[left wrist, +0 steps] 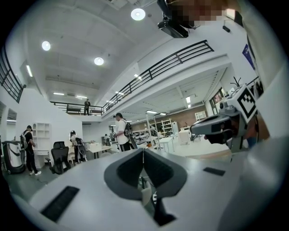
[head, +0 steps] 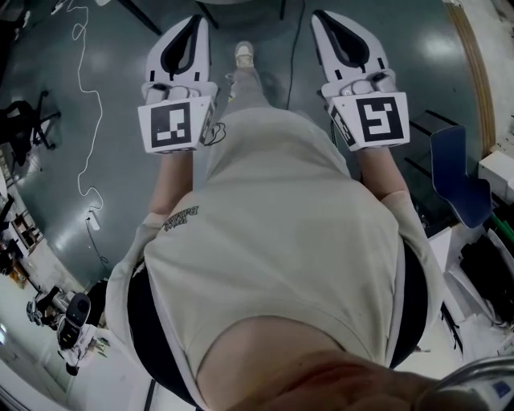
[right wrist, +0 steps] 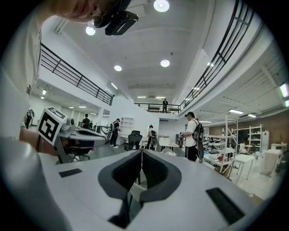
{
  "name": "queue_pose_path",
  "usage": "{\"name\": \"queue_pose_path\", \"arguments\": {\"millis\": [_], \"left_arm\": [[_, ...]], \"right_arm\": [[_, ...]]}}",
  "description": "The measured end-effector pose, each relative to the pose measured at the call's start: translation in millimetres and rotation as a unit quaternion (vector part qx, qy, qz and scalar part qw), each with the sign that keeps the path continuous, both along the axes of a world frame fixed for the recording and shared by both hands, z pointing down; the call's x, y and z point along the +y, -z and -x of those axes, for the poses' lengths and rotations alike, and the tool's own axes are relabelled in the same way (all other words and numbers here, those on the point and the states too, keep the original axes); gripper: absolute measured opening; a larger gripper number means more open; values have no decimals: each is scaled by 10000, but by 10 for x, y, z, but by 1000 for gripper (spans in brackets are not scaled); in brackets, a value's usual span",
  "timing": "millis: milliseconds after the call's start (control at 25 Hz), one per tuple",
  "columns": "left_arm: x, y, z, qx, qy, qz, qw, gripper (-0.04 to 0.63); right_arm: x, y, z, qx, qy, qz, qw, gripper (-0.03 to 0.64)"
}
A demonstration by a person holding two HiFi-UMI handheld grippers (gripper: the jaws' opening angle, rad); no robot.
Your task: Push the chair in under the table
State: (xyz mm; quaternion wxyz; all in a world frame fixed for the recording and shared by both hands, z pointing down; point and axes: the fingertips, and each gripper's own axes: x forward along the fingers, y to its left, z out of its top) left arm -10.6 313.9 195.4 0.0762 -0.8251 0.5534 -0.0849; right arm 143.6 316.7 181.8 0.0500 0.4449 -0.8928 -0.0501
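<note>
A person stands on the dark grey floor [head: 96, 72] and holds both tongs out in front, side by side and pointing level. The left tongs [head: 193, 26] are closed tight, tip against tip, with nothing in them. The right tongs [head: 324, 22] are closed tight too, and they hold nothing. Seen from along the left tongs [left wrist: 143, 151], the two dark pads meet in a thin line. It looks the same along the right tongs [right wrist: 141, 153].

One shoe [head: 243, 54] of the person shows on the floor between the two tongs.

The blue chair [head: 458, 177] stands on the floor at the person's right side, well apart from both tongs. A white block [head: 499, 167] is just beside it; I cannot tell if it is a tabletop.

A thin white cable [head: 80, 104] lies in loops on the floor far to the left. Across the room stand a person with a backpack [right wrist: 194, 137] and a black office chair [right wrist: 134, 139].
</note>
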Motion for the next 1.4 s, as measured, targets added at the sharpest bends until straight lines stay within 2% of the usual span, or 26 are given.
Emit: {"name": "queue_pose_path", "arguments": {"millis": [240,480,840,1240,1400], "left_arm": [[-420,-121,79,-45,-91,127,9999,11],[-1017,-273,282,-182,-318,421,9984,11],[-1927,-336,557,-206,-670,634,9955,11],[-2939,-458,861,-172,-862,899,9921,11],[-3291,-405,927,64,-842,900,9923,11]], "right_arm": [[-403,-133,104,58,7,173,9998,11],[-989,-225,349,92,-57,364,9993,11],[-1888,-324,698,234,-183,722,9969,11],[-2880,-451,997,504,-271,1036,9930,11],[-3221,-505,1076,615,-220,1145,9913,11]]}}
